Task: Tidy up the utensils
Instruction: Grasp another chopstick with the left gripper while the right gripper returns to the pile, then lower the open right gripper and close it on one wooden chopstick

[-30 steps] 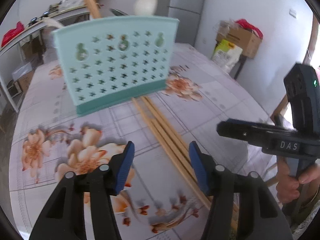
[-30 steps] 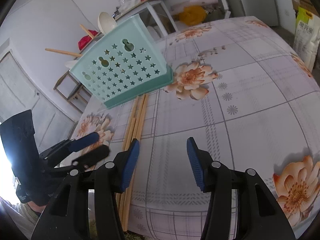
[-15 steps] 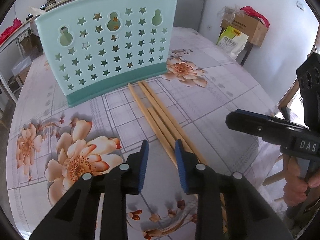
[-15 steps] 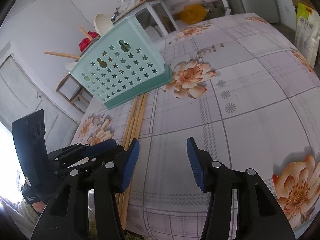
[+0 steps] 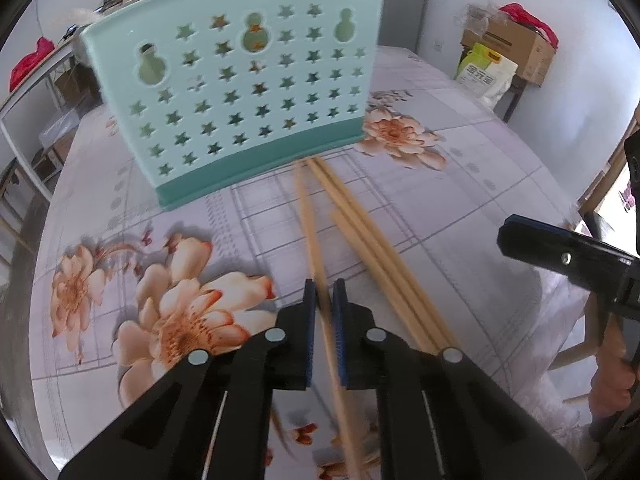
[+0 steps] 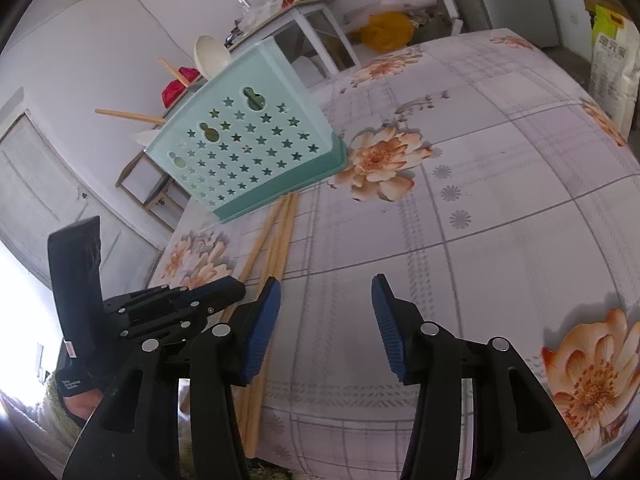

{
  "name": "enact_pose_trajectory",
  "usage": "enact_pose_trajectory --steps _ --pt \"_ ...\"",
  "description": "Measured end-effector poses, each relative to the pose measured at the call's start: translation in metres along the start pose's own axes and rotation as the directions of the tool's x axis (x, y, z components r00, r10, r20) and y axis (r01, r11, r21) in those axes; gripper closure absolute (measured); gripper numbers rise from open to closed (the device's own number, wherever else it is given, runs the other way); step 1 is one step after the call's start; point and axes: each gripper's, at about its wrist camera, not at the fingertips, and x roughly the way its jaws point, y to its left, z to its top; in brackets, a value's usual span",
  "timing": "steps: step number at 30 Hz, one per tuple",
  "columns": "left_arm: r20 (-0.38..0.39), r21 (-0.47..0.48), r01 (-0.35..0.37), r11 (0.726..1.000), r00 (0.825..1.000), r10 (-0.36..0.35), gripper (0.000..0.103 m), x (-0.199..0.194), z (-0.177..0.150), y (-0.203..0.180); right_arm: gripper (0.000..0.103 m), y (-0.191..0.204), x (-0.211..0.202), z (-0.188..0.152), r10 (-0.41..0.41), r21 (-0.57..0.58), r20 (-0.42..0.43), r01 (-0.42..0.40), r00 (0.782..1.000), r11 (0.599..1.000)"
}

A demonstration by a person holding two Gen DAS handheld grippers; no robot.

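Note:
A mint-green utensil holder with star cut-outs stands upright on the table; in the right wrist view the same holder has a white spoon and wooden handles sticking out. Several wooden chopsticks lie side by side in front of it. My left gripper is closing, with its blue pads on either side of the leftmost chopstick, which has swung away from the others. My right gripper hovers open over bare cloth to the right of the chopsticks, nothing between its fingers.
The table wears a floral cloth; its near edge runs just below both grippers. A cardboard box and a white bag sit beyond the far right corner. A hand holds the right gripper's handle.
My left gripper tipped down toward the chopsticks and its jaws narrowed from wide apart to pinching the leftmost one. The right gripper stayed where it was.

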Motion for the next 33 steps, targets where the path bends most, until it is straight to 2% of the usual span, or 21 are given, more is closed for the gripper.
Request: enact_pose_trajectory --steps 4,12,18,22,26,33 --pt "0.001 -0.029 -0.017 0.999 1.0 0.017 0.097 -0.006 -0.008 0.008 0.061 0.008 0.011 0.005 0.052 0.009 -0.033 -0.052 0.998 0.999" --pt "0.003 -0.106 -0.037 0.994 0.999 0.038 0.097 -0.017 -0.021 0.027 0.078 0.018 0.044 0.006 0.037 -0.004 -0.134 -0.038 0.99 0.999" --pt "0.012 -0.142 -0.028 0.99 0.999 0.03 0.097 -0.02 -0.025 0.036 0.079 0.026 0.045 0.005 0.041 -0.011 -0.148 -0.043 0.988 0.999" --pt "0.017 -0.154 -0.018 0.988 1.0 0.021 0.097 -0.022 -0.026 0.04 0.08 0.035 0.051 0.003 -0.001 -0.056 -0.156 -0.007 0.988 0.998" --pt "0.022 -0.164 -0.008 0.986 1.0 0.012 0.097 -0.021 -0.027 0.043 0.09 0.045 0.057 0.003 -0.066 -0.113 -0.154 0.049 0.986 0.992" --pt "0.033 -0.179 -0.004 0.984 0.999 0.01 0.097 -0.021 -0.027 0.046 0.094 0.056 0.064 -0.001 -0.097 -0.157 -0.161 0.072 0.982 0.985"
